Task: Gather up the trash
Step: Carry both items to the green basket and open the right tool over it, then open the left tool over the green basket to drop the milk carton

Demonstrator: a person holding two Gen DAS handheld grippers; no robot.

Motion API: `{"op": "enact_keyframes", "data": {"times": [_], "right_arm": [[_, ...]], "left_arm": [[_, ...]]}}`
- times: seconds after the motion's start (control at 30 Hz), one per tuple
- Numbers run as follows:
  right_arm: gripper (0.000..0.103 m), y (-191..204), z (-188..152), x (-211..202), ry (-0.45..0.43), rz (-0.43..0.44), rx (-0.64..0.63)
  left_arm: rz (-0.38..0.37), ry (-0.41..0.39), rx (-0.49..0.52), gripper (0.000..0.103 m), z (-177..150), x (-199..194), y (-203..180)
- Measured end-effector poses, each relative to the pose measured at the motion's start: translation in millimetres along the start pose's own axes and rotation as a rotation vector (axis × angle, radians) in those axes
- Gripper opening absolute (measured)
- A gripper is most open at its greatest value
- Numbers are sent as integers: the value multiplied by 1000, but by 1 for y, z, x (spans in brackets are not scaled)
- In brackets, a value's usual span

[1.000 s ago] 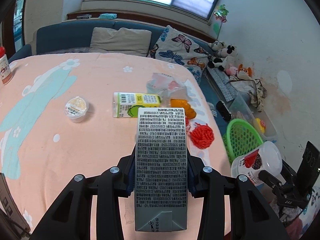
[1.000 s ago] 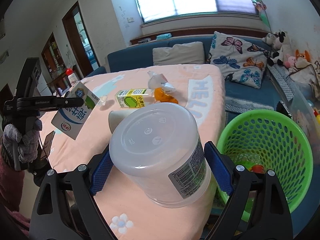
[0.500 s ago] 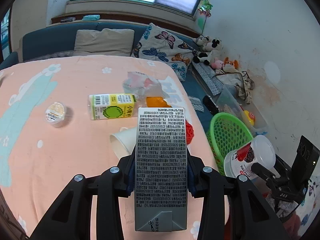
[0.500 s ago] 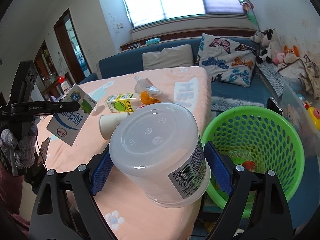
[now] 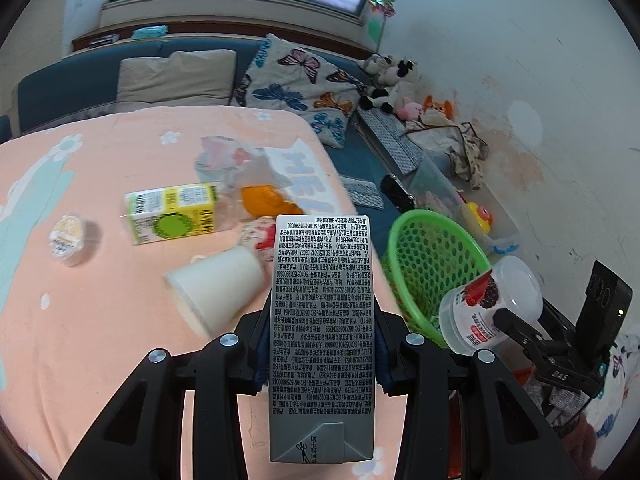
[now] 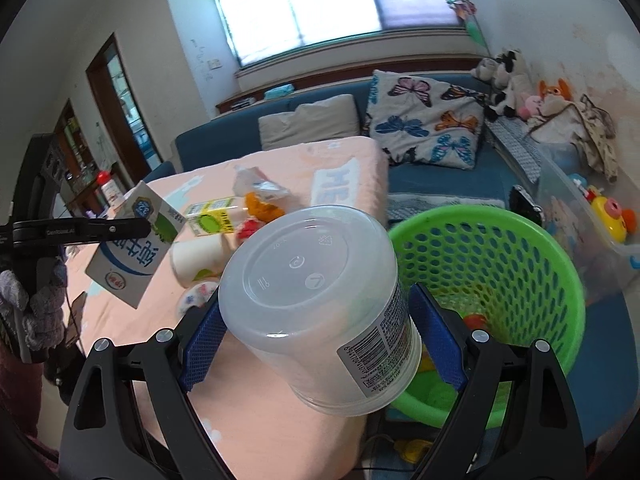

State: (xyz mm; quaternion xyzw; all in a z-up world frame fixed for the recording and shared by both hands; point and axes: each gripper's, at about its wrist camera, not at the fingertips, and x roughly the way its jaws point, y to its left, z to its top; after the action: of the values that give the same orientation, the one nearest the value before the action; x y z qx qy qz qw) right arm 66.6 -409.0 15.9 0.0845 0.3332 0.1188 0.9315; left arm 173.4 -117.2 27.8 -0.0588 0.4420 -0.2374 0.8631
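My left gripper [image 5: 322, 350] is shut on a grey milk carton [image 5: 323, 328], held above the table's right edge; the carton also shows in the right wrist view [image 6: 134, 248]. My right gripper [image 6: 320, 344] is shut on a clear plastic tub [image 6: 320, 312], held beside the green mesh basket [image 6: 520, 264] on the floor; the tub shows in the left wrist view [image 5: 486, 304] next to the basket [image 5: 432, 264]. On the table lie a yellow-green juice box [image 5: 172, 212], a white paper cup [image 5: 218, 284], orange peel [image 5: 264, 200], a crumpled plastic wrapper [image 5: 224, 156] and a small round lidded cup [image 5: 66, 234].
The table has a peach cloth [image 5: 100, 320]. A blue sofa [image 5: 72, 92] with cushions stands behind it. Stuffed toys [image 5: 396, 84] and a clear storage box [image 5: 444, 184] line the wall at right. The basket holds some items at its bottom [image 6: 476, 320].
Both grippers have moved to the right with their loads; the basket has come closer and more central in both views. The white cup came into the left view.
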Motion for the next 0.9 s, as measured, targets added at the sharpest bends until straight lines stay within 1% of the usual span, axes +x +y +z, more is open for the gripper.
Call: {"op": "enact_keyframes", "data": {"times": [0.17,0.23,0.43,0.53,0.63,0.77,0.9], "right_arm": [[87,-25,2,-1,-7,-69,32],[87,-38,3,-1,-11,-112,48],[87,-82,0,7,-2,-219,131],[87,-99,-3,14,11,-240,168],[88,-108,-6,19,19,-236,186],[92,-112,-7,18,7,-237,199],[92,-114,-9,9,-5,-234,213]], "left_arm": [[-43,46,29,39,5,23,-20],[-55,62,44,39,7,32,-30],[-87,81,104,39,13,51,-60],[-97,90,129,39,17,61,-74],[-106,95,152,39,22,71,-88],[-119,106,181,39,26,83,-105],[-134,117,206,39,31,99,-120]]}}
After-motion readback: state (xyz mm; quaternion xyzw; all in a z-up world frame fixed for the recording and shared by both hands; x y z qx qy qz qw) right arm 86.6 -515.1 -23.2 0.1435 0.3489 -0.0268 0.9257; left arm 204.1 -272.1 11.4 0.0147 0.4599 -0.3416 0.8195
